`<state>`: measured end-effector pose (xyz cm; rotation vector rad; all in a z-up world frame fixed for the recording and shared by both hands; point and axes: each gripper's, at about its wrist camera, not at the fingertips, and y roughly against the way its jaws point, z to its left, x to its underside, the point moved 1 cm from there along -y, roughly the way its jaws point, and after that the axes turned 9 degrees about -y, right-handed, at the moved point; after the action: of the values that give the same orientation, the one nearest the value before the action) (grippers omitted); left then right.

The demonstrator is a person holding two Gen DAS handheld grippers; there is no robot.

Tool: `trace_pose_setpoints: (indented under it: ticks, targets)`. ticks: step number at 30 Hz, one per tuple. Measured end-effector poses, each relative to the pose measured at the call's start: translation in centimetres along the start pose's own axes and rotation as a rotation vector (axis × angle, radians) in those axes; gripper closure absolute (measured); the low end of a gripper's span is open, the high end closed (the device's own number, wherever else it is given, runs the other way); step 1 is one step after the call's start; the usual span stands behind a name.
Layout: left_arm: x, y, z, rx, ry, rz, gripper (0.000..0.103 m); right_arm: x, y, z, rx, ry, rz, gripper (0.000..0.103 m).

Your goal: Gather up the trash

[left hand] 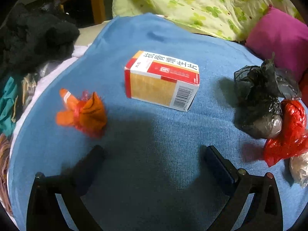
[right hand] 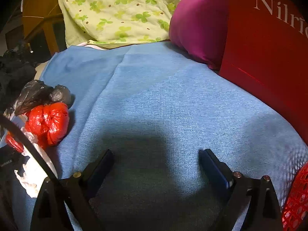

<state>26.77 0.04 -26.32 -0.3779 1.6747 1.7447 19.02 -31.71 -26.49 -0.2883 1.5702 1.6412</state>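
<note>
On a blue cloth (left hand: 154,134) lie several pieces of trash. A red, white and yellow medicine box (left hand: 161,80) sits ahead of my left gripper (left hand: 154,154), which is open and holds nothing. An orange and red wrapper (left hand: 82,111) lies to its left. At the right are a knotted black bag (left hand: 259,100), a crumpled red bag (left hand: 288,132) and a pale clear bag (left hand: 300,169). My right gripper (right hand: 156,157) hovers open over bare blue cloth (right hand: 163,96). The black bag (right hand: 42,94), red bag (right hand: 48,123) and white paper (right hand: 32,175) lie to its left.
A green clover-print quilt (left hand: 202,5) and a magenta pillow (left hand: 277,38) border the cloth at the back. Dark clothes (left hand: 34,38) pile at the left. A tall red paper bag (right hand: 269,57) stands at the right, a red mesh basket (right hand: 296,202) below it.
</note>
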Motion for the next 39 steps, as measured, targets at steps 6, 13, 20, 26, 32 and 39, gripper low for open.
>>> trace_pose_setpoints:
  ticks: [6, 13, 20, 26, 32, 39]
  targets:
    - [-0.02, 0.02, -0.13, -0.008, -0.006, 0.000, 0.000, -0.02, -0.07, 0.06, -0.002, 0.001, 0.002, 0.006]
    - [-0.01, -0.03, -0.11, -0.008, -0.006, -0.001, 0.000, -0.03, -0.16, 0.22, -0.003, 0.006, 0.005, 0.005]
    - [0.03, 0.05, -0.30, -0.008, -0.006, -0.002, 0.000, 0.01, -0.24, 0.27, -0.003, 0.012, 0.009, 0.004]
    - [0.03, 0.02, -0.18, -0.007, -0.005, -0.002, 0.000, 0.00, -0.28, 0.30, -0.003, 0.013, 0.009, 0.004]
    - [0.04, 0.02, -0.15, -0.007, -0.006, -0.003, 0.000, 0.03, -0.21, 0.20, -0.015, 0.011, 0.011, 0.003]
    - [0.02, -0.04, -0.11, -0.008, -0.005, -0.003, 0.000, -0.05, -0.27, 0.32, -0.021, 0.021, 0.020, 0.001]
